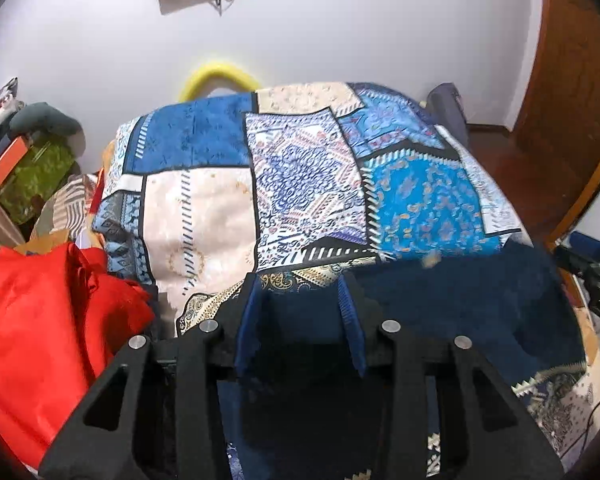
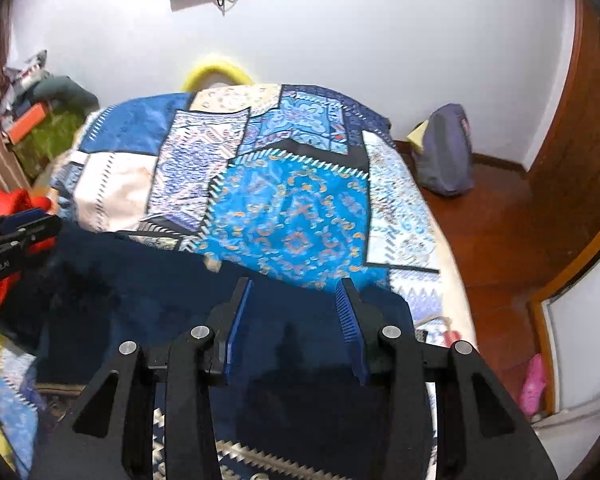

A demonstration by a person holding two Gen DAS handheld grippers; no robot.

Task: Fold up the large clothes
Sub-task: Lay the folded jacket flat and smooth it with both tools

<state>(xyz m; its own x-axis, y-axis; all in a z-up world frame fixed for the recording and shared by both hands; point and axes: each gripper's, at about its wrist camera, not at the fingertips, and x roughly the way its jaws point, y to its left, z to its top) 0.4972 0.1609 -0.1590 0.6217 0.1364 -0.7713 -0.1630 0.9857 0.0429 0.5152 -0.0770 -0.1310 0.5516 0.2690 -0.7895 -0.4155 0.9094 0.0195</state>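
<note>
Both grippers — left [image 1: 300, 312], right [image 2: 296, 320] — jaws apart, seemingly empty, over navy garment [image 2: 140, 300]; only right view shows purple bag [image 2: 446, 152] whole.

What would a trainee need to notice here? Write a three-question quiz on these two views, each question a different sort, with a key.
1. True or false: the left gripper is clamped shut on the red cloth.
2. Multiple choice: the dark navy garment lies on A) the wooden floor, B) the patchwork bedspread, C) a chair.
3. Fill in: the right gripper hangs over the navy garment with its jaws ____.

Key
1. False: its jaws stand apart, and the red cloth lies off to its left.
2. B.
3. Open.
</note>
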